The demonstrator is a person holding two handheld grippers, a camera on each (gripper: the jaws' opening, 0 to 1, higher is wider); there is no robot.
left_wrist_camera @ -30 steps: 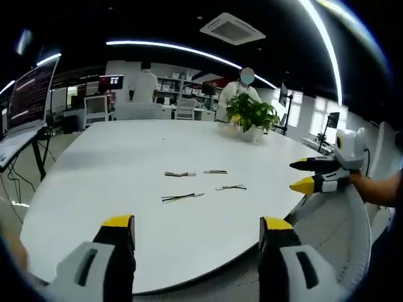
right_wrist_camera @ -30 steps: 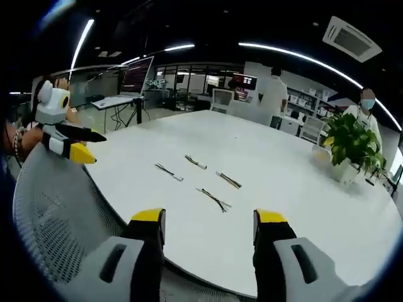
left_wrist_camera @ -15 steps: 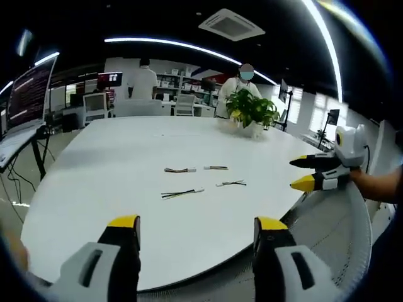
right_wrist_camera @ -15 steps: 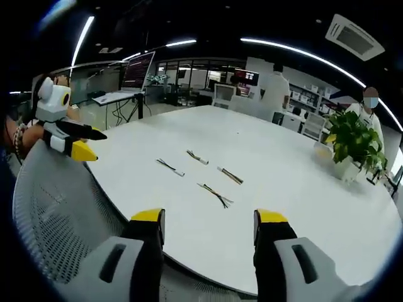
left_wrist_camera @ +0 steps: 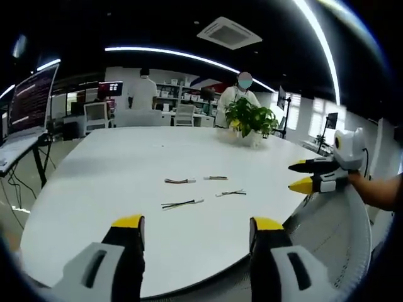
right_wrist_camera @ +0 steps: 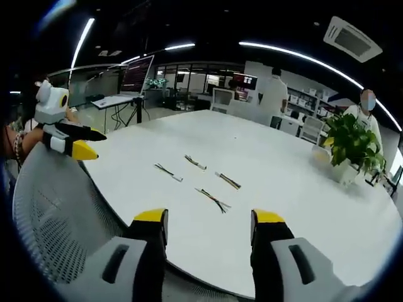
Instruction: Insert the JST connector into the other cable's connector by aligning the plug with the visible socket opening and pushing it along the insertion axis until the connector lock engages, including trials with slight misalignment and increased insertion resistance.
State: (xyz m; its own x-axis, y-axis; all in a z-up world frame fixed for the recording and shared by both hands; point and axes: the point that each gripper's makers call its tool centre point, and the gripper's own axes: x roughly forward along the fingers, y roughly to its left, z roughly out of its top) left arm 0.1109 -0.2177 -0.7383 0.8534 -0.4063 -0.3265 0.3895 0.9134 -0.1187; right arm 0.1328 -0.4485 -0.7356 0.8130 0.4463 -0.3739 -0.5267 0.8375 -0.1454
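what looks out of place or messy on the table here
Nothing stands out. Four short cables lie loose and apart on the white table, none mated yet. Both grippers, left and right, are open and empty.

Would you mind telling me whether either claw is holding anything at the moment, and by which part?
Nothing is held. The left claw and right claw are both open and empty above the white round table's near edge; the four short wired cables lie untouched on it.

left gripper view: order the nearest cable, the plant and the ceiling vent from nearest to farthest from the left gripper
1. Nearest cable, on the table just ahead of the left gripper.
2. Plant, at the table's far edge, right of centre.
3. Ceiling vent, overhead and beyond.
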